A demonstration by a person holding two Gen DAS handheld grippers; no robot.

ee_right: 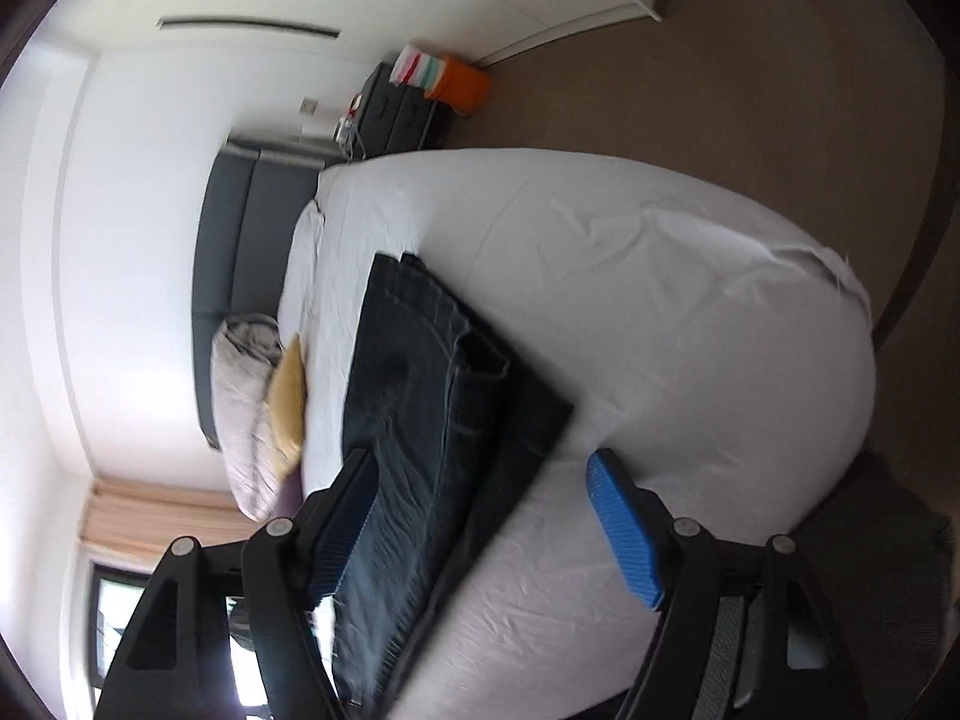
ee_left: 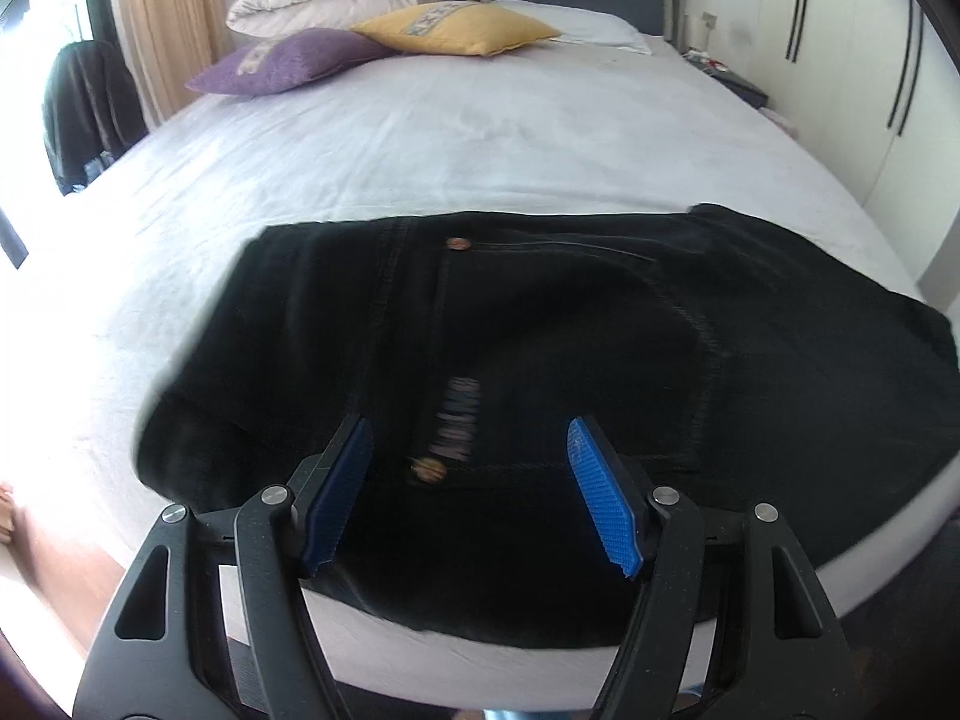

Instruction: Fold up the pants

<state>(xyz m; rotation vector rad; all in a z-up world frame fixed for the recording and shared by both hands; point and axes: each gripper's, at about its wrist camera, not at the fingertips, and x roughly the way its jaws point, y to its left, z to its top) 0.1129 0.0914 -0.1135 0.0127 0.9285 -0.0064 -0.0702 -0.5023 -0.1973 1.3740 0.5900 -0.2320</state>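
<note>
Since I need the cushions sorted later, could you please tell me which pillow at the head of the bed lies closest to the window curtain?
The purple pillow: it lies leftmost, nearest the curtain, while the yellow pillow sits further right.

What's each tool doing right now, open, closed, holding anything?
Left tool: open, above the dark pants on the bed, gripping nothing.
Right tool: open, pants pass between the fingers, pads not pressing them.

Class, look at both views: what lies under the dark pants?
The pants lie on the bed's white sheet, which shows all around them. The sheet directly beneath is covered, so anything there cannot be seen.
</note>
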